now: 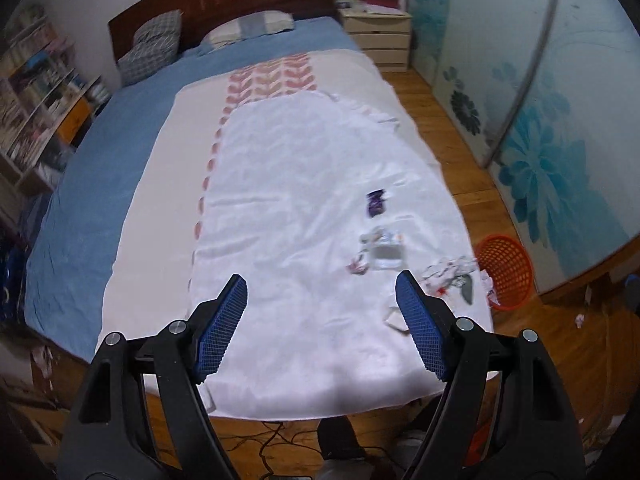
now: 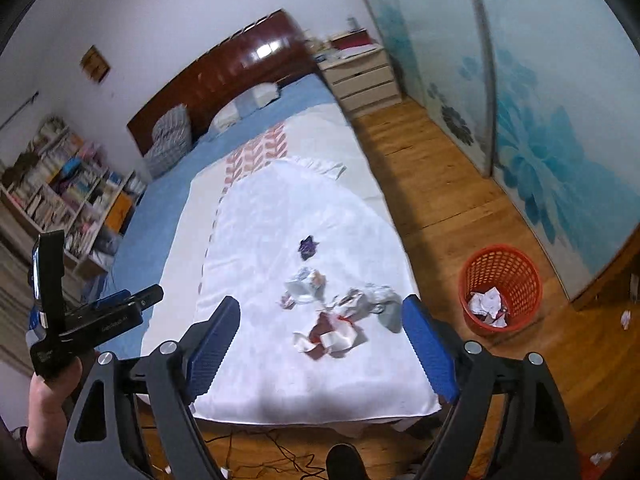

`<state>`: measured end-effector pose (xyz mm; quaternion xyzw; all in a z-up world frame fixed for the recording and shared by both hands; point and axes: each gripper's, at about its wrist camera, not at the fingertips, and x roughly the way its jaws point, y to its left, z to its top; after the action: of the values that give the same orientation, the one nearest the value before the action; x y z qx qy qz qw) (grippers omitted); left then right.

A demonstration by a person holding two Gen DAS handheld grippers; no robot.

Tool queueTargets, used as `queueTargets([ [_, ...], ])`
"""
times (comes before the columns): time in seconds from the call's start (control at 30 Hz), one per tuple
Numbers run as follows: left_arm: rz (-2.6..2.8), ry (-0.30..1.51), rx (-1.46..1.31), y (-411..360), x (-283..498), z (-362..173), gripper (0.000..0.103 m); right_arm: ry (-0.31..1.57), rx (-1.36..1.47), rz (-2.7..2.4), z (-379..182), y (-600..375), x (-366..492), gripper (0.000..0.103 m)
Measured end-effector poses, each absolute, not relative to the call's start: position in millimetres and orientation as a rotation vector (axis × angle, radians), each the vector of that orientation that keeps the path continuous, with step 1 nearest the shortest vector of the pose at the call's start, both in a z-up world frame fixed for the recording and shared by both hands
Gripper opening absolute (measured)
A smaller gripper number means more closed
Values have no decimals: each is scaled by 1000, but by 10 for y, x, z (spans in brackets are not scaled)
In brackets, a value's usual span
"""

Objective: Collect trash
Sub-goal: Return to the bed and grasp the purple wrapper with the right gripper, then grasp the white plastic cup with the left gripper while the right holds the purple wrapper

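Both grippers hover over the foot end of a bed, empty. Left gripper has its blue-padded fingers wide apart, nothing between them, white sheet below. Right gripper likewise has its fingers spread wide, holding nothing. In the right wrist view the left gripper also shows from the side at lower left, held in the person's hand; from this angle its finger gap is hard to read.

Trash lies scattered on the sheet toward the bed's right edge, near the foot. Purple wrapper sits farthest up the bed, apart from the rest. Below it a silvery crumpled wrapper cluster. Next to that, nearer the bed edge, a grey-white crumpled pile. Closest to the foot, a red-and-white wrapper heap, which in the right wrist view falls between that gripper's fingers but below them, not touched. Same items appear right of centre in the left wrist view, blurred: purple wrapper, silvery cluster.

Orange mesh basket stands on the wooden floor just beside the bed's right side, upright, with crumpled paper already inside. A few scraps lie on the floor near it. Blue floral wardrobe doors behind the basket.
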<state>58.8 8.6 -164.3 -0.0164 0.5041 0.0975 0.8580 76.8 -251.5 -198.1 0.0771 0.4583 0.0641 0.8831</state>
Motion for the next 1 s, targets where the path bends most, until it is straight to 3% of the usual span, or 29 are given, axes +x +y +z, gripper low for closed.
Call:
queueTargets([
  [0.3,263,1136,-182,559,317,-2279,77,1045,11,263,-2783,-1619,1864,82],
  [0.57,287,1185,-259,813,128,-2664,77,1287,-131,248,-4640,-1133,3541,77],
  [0.73,265,1204,-384,985,135,-2838,77,1384,-118,133,-5326,-1122,3921,58],
  [0.77,266,1211,-380,996,159,-2863,77,1376,-122,131,-5330,-1104,3947,51],
  [0.8,265,1215,-374,1000,182,-2884,77,1380,-130,125,-5320,-1090,3973,28],
  [0.83,261,1215,-370,1003,219,-2899,77,1389,-117,133,-5280,-1089,3990,24],
  [1.0,234,1210,-347,939,460,-2923,77,1335,-92,241,-4883,-1144,3839,23],
])
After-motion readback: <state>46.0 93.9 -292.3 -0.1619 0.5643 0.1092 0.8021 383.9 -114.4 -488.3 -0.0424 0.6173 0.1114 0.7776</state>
